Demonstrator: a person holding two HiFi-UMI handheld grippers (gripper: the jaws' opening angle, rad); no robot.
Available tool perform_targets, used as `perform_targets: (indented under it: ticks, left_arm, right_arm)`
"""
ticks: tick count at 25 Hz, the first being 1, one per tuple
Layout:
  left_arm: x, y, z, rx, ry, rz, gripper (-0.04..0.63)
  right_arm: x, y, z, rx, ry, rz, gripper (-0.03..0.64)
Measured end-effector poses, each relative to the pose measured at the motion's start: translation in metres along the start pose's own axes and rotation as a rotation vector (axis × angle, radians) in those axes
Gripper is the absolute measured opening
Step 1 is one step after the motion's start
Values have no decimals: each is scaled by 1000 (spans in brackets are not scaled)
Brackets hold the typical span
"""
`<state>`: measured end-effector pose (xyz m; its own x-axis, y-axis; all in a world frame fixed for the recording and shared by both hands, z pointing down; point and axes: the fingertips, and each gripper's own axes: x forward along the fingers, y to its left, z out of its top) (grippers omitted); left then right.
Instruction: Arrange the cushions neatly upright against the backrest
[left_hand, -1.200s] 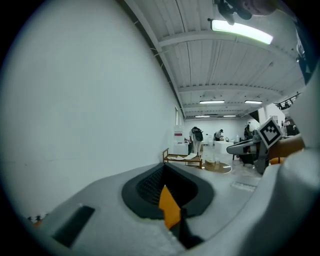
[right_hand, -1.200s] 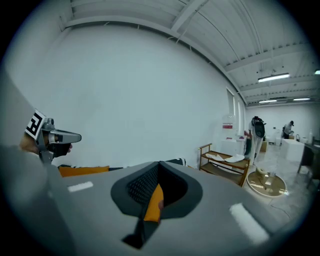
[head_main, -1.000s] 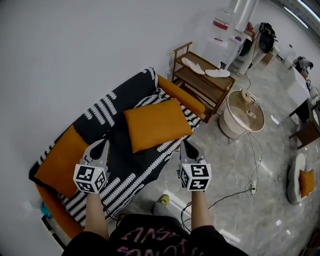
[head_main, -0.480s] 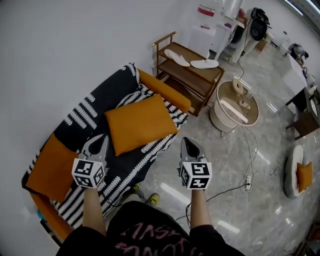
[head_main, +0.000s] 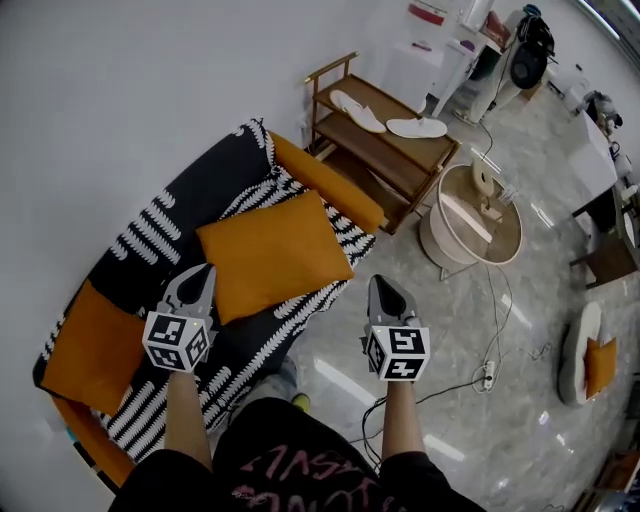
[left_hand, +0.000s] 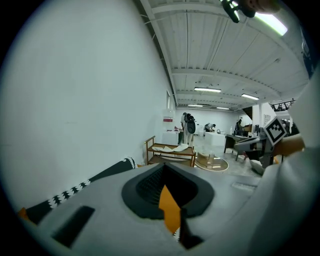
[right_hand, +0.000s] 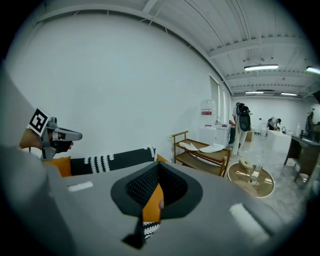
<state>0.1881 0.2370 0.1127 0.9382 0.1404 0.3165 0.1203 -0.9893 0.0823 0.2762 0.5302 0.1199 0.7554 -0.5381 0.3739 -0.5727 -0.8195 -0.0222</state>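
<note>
A large orange cushion (head_main: 272, 255) lies flat in the middle of a sofa draped with a black-and-white patterned throw (head_main: 160, 225). A second orange cushion (head_main: 85, 342) rests at the sofa's left end. My left gripper (head_main: 200, 273) hovers shut and empty over the seat, just left of the flat cushion. Also shut and empty, my right gripper (head_main: 381, 286) hangs over the floor off the sofa's front edge, right of that cushion. In the left gripper view the shut gripper (left_hand: 165, 169) shows a sliver of orange cushion (left_hand: 171, 210) below it. The right gripper (right_hand: 157, 172) looks the same.
An orange armrest (head_main: 325, 182) bounds the sofa's right end. Past it stands a wooden rack (head_main: 385, 150) with white slippers, then a round tub (head_main: 470, 215). Cables and a power strip (head_main: 488, 375) lie on the shiny floor. A small bed with an orange cushion (head_main: 585, 355) sits far right.
The view has swung right, so the sofa and cushions sit further left in the picture. Both grippers stay shut and keep their places before me.
</note>
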Motion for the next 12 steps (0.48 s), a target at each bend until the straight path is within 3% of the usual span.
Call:
perform_targets:
  ticks: [12]
  left_arm:
    - [93,86,-22,-83,100,29,2]
  right_arm:
    - [132,-22,10,-24,111,17,12]
